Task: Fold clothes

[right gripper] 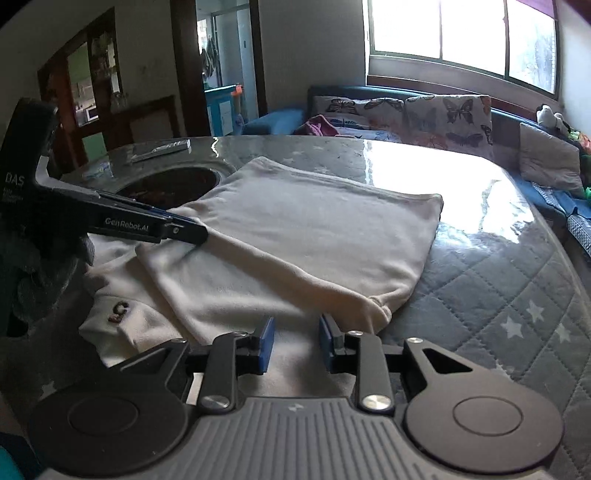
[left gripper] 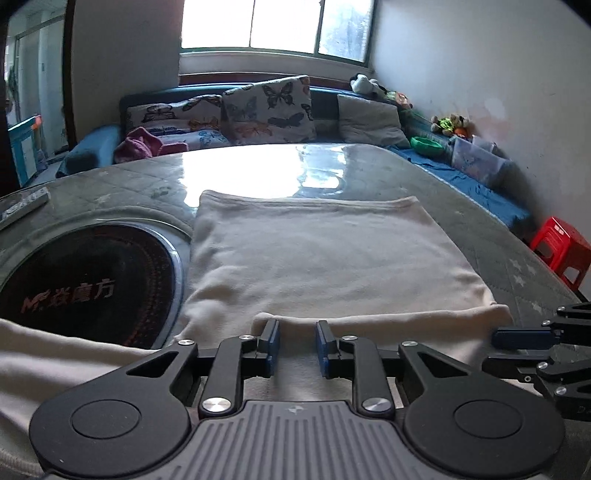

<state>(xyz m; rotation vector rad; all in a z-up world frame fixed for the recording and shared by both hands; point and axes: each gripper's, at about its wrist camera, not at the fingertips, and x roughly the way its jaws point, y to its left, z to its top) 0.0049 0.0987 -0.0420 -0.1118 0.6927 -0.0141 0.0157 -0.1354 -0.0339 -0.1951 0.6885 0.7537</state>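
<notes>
While hovering low over the near edge of the table, left gripper [left gripper: 297,349] with blue pads apart, cream cloth lying under the gap but not pinched. Right gripper [right gripper: 296,345] likewise parted, pads clear of the fabric below them, nothing clamped. Seen from the right wrist, the left tool's fingers [right gripper: 184,230] lying flat on the folded edge at the garment's left side; whether touching or just above, cannot tell. Just ahead of both tools, cream garment [left gripper: 325,254] spread flat on the quilted table cover [right gripper: 509,295], folded over itself into a rough rectangle, a lower layer sticking out on the near left with a small dark letter mark [right gripper: 119,311]. Left of the garment, touching its edge, a round black burner plate [left gripper: 88,284] set into the tabletop. Farther left, near the table's far edge, a remote control [left gripper: 24,206]. Beyond the table, butterfly-print cushions [left gripper: 266,109] against a blue sofa, a pink cloth [left gripper: 142,144] at their left, a grey pillow [left gripper: 369,118] to the right. Off to the far right, a red stool [left gripper: 561,245] on the floor; behind everything, a bright window [left gripper: 277,26].
</notes>
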